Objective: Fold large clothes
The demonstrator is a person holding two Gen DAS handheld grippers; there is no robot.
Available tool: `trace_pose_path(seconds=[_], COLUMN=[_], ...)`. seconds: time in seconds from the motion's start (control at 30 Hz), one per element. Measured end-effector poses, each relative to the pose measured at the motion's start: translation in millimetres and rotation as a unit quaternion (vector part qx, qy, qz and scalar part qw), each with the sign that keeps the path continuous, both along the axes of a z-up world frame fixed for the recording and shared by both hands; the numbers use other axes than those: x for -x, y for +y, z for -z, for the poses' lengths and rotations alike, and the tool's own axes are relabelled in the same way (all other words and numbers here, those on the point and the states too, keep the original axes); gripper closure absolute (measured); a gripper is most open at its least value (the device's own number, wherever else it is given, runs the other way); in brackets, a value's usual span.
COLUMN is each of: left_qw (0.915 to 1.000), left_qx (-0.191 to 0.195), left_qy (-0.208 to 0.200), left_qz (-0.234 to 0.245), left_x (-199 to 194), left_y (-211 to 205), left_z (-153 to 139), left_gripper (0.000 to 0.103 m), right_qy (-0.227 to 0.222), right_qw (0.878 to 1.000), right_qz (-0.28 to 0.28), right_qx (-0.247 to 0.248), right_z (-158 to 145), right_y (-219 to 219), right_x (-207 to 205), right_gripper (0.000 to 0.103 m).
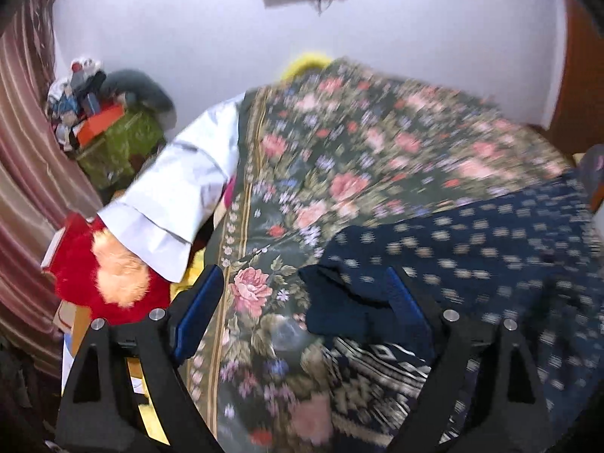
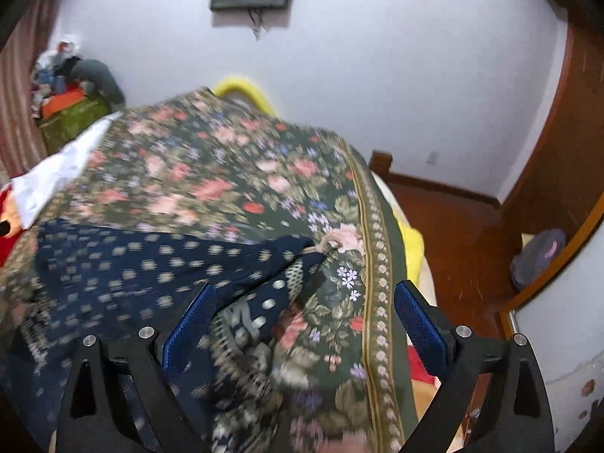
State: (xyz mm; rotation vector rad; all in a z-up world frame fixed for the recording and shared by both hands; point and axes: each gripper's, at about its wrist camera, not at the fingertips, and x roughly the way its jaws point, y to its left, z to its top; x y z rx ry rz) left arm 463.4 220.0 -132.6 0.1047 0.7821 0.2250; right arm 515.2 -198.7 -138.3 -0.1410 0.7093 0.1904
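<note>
Navy cloth with pale woven motifs, the garment (image 1: 472,241) lies spread over the near part of the bed (image 2: 381,226), on top of a dark green floral bedcover (image 1: 339,143); one dark corner of it reaches toward the bed's left edge and another bunched corner (image 2: 302,253) points toward the right edge, where a patterned border band shows folded over. The left gripper (image 1: 305,302) hangs just above that left corner with its blue pads (image 1: 200,302) spread wide and nothing pressed between them, though the cloth lies under the gap. The right gripper (image 2: 302,317) likewise stands wide apart over the rumpled right corner, holding nothing. Both views are smeared, so fine creases cannot be read. The fabric looks thin, soft and limp: it should drape and sag from wherever it is pinched, slide a little over the bedcover, and weigh little, with no risk of breaking. Being large, it will likely need both corners lifted together to keep an edge straight. The best holds seem to be the two near corners or the hem between them, taking only the navy layer and not the floral cover beneath. A white shirt (image 1: 170,196) and a red plush toy (image 1: 87,264) lie at the bed's left edge, clear of the work.
</note>
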Motion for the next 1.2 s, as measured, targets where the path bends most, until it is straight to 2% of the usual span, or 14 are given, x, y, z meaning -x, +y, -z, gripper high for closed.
trace_pose_path(seconds=[0.13, 0.27, 0.4, 0.53, 0.67, 0.8, 1.07, 1.2], left_qw=[0.9986, 0.9964, 0.9949, 0.9945, 0.993, 0.993, 0.9864, 0.9789], left_qx=[0.031, 0.054, 0.063, 0.077, 0.105, 0.112, 0.141, 0.156], left_qy=[-0.034, -0.05, -0.054, -0.043, -0.025, 0.006, 0.084, 0.13], left_qz=[0.024, 0.043, 0.057, 0.057, 0.048, 0.036, -0.005, -0.025], left_x=[50, 98, 142, 179, 205, 224, 246, 252], left_y=[-22, -43, -59, -66, -63, -58, -36, -28], left_z=[-34, -55, -60, -48, -30, -2, 64, 104], left_gripper=[0.015, 0.015, 0.015, 0.015, 0.015, 0.015, 0.015, 0.015], right_qy=[-0.021, -0.034, -0.039, -0.032, -0.016, 0.025, 0.163, 0.215], right_qw=[0.999, 0.996, 0.995, 0.992, 0.991, 0.991, 0.98, 0.967], right_qz=[-0.035, -0.061, -0.077, -0.101, -0.109, -0.104, -0.071, -0.06], right_qx=[-0.035, -0.049, -0.059, -0.07, -0.08, -0.078, -0.084, -0.127], right_z=[-41, -66, -81, -83, -66, -34, 50, 78], right_y=[-2, 0, 1, 2, -1, -4, -12, -18], right_x=[61, 117, 172, 218, 252, 269, 277, 277], right_gripper=[0.008, 0.007, 0.006, 0.006, 0.005, 0.005, 0.005, 0.005])
